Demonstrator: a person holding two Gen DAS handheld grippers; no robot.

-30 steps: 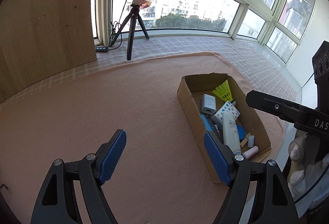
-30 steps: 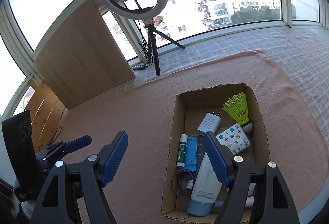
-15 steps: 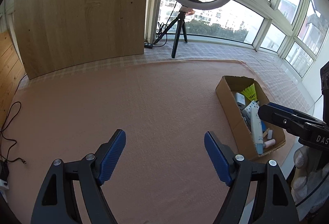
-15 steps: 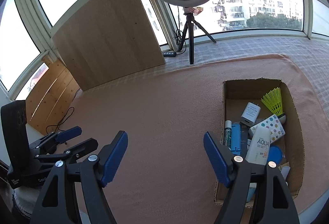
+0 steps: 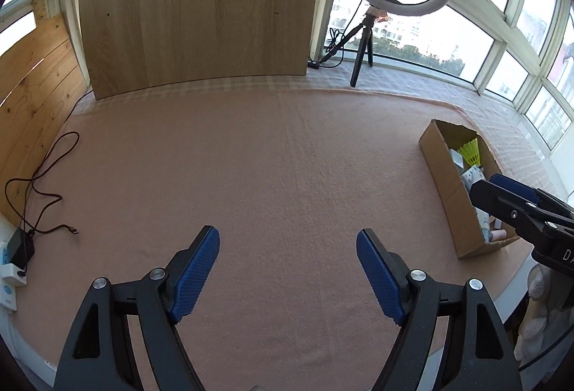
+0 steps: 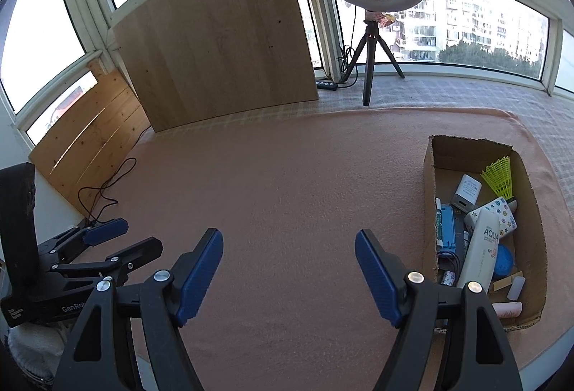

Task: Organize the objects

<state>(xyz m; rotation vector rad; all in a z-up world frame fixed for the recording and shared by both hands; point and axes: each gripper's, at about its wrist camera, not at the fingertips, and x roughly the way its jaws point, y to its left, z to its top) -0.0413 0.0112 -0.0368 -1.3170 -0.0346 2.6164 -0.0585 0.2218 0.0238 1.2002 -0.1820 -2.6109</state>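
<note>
Left of the cardboard box [image 6: 430, 211], both claws hang over the bare pink surface [image 6: 287, 193]. The left claw [image 5: 287, 269] and right claw [image 6: 288, 269] are each spread wide, pinching nothing

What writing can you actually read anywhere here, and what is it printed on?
"AQUA" on the white sunscreen tube in the cardboard box; the print below it is too small to make out.
"GenRo", cut off, on the left gripper body in the right wrist view.
"D", cut off, on the right gripper body in the left wrist view.
White charger label: too small to read.
</note>
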